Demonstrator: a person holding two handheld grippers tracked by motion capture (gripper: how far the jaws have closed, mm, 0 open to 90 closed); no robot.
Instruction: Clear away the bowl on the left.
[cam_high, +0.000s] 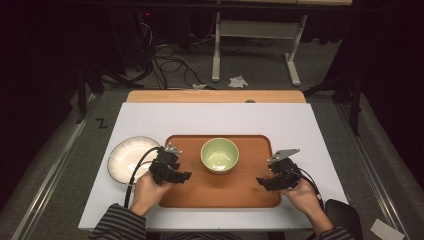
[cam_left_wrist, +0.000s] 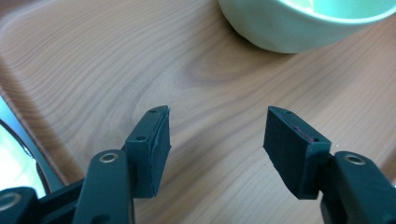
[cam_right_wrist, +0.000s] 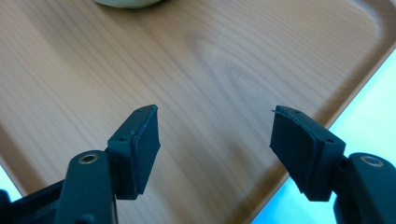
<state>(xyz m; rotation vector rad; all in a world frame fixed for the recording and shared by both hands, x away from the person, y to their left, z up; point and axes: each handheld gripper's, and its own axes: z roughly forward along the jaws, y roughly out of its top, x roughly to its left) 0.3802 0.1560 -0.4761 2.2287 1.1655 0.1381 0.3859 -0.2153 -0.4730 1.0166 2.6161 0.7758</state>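
1. So, a wooden tray (cam_high: 220, 192) sits on the white table (cam_high: 210, 117), close to the near edge and about centred between left and right.
2. A pale green bowl (cam_high: 219, 155) stands upright on the tray, in the middle of its far half. Looks empty from the high view.
3. A white plate (cam_high: 125, 157) with a dark rim lies on the table just off the tray's left edge, touching or nearly touching it, can't really tell.
4. The left gripper (cam_high: 181, 176) hovers over the tray's left side, jaws spread wide with nothing between them. In the left gripper view (cam_left_wrist: 215, 140) there's only bare wood grain in the gap, and the bowl (cam_left_wrist: 303, 23) sits further ahead, off to the right.
5. The right gripper (cam_high: 264, 182) is over the tray's right side near its right edge, jaws also wide apart and holding nothing. The right gripper view (cam_right_wrist: 215, 142) shows wood between the pads and the tray's rounded corner (cam_right_wrist: 373, 28) against the table.
6. Both grippers point inward toward the tray's middle, well apart from each other and from the bowl.
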